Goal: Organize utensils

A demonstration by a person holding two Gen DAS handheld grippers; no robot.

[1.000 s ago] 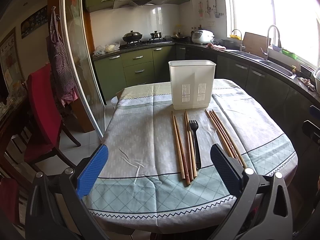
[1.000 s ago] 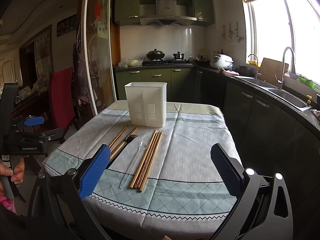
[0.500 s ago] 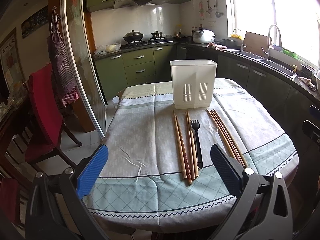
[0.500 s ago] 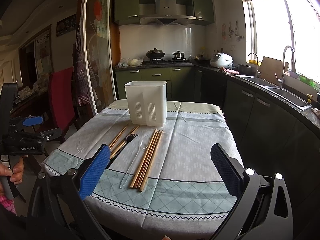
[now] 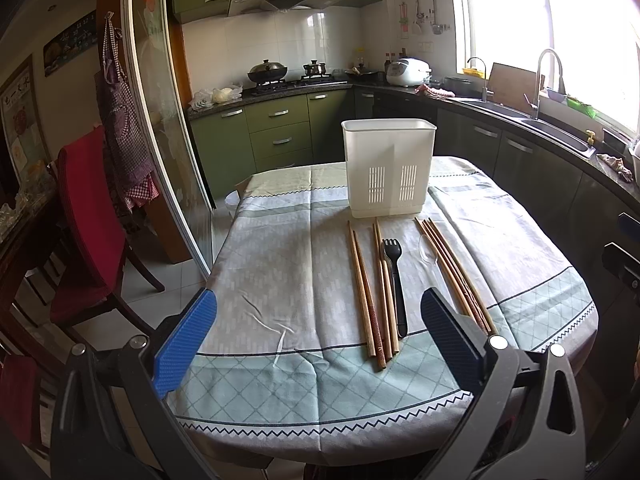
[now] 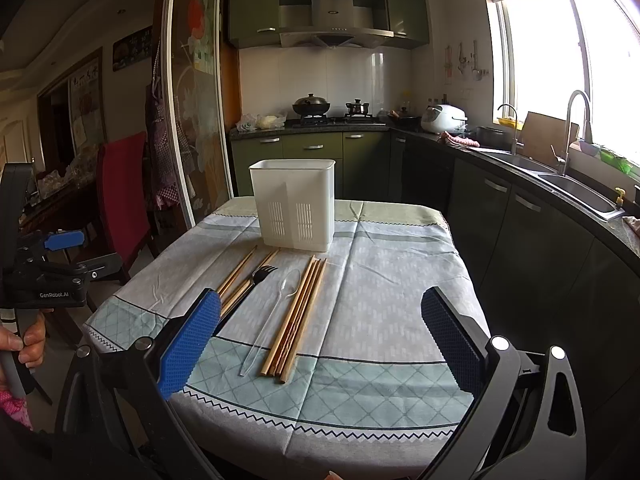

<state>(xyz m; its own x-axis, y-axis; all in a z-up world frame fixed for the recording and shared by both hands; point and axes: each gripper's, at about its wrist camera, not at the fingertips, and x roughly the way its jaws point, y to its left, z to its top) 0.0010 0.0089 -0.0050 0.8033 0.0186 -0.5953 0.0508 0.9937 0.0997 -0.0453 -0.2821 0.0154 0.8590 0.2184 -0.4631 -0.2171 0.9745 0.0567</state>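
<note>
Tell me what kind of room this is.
A home kitchen with a dining table, most likely. A stove with pots sits under a range hood, a sink runs below the window, and a rice cooker stands on the counter.

kitchen: green cabinets (image 5: 276,136) along white-tiled wall (image 6: 324,76) | bright window (image 6: 560,76) above sink (image 6: 576,192) | red chair (image 5: 88,224) beyond table's left edge | tiled floor (image 5: 168,272)
</note>
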